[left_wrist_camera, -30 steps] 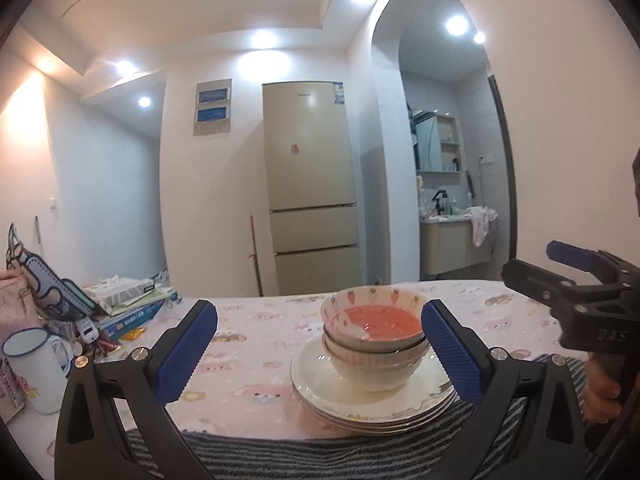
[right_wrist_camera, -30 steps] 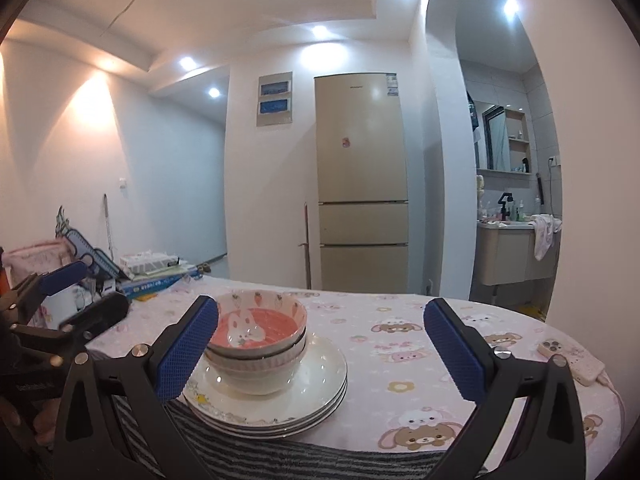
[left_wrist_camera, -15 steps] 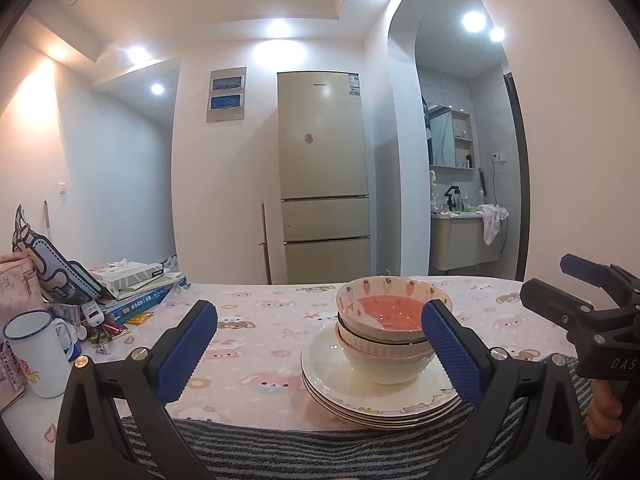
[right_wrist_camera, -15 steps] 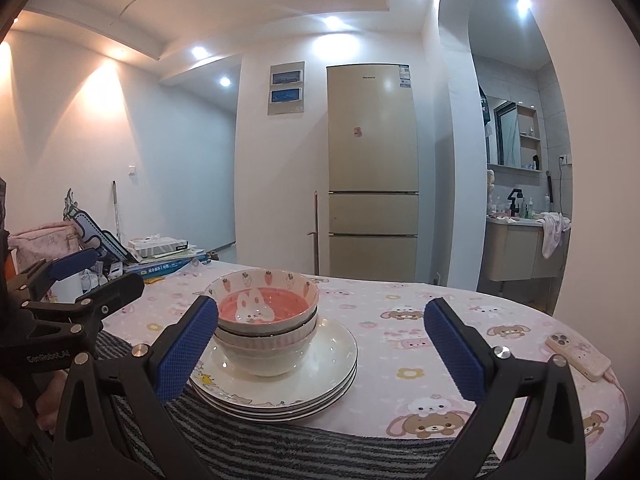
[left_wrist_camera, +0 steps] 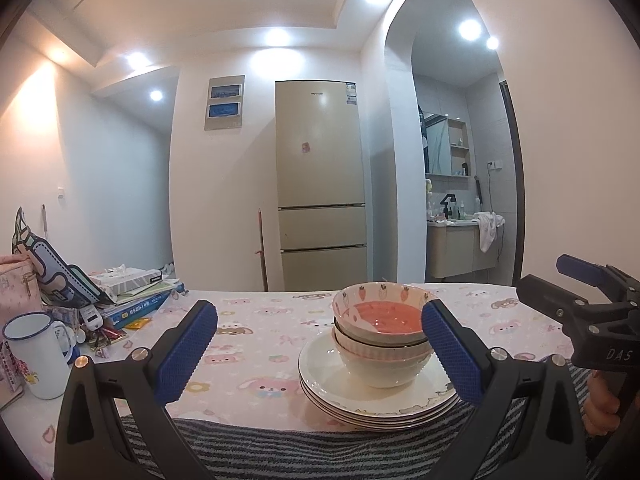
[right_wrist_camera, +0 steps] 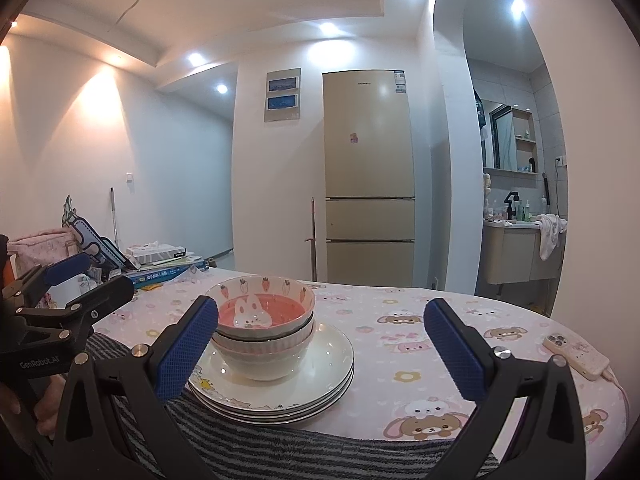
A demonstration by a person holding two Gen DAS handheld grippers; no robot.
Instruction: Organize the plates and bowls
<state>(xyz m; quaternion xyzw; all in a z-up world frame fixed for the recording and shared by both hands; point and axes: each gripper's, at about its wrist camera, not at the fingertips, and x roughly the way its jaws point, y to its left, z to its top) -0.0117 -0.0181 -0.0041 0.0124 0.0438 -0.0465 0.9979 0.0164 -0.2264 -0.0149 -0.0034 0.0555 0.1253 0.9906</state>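
While both grippers gape, stacked bowls (right_wrist_camera: 262, 338) crown plates (right_wrist_camera: 320, 376).

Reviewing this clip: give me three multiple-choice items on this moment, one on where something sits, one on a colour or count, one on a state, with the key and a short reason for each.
1. Where do the stacked bowls sit?
A. on the stack of plates
B. beside the white mug
C. on the phone

2. What colour is the inside of the top bowl?
A. green
B. pink-red
C. black

3. How do the left claw and right claw stand?
A. both shut on a plate
B. left shut on a bowl
C. both open, holding nothing

Key: 1 A, the bowls rest in the middle of the top plate. 2 B, its pink-red inside carries a white rabbit. 3 C, each claw's blue pads stand wide apart with nothing between them.
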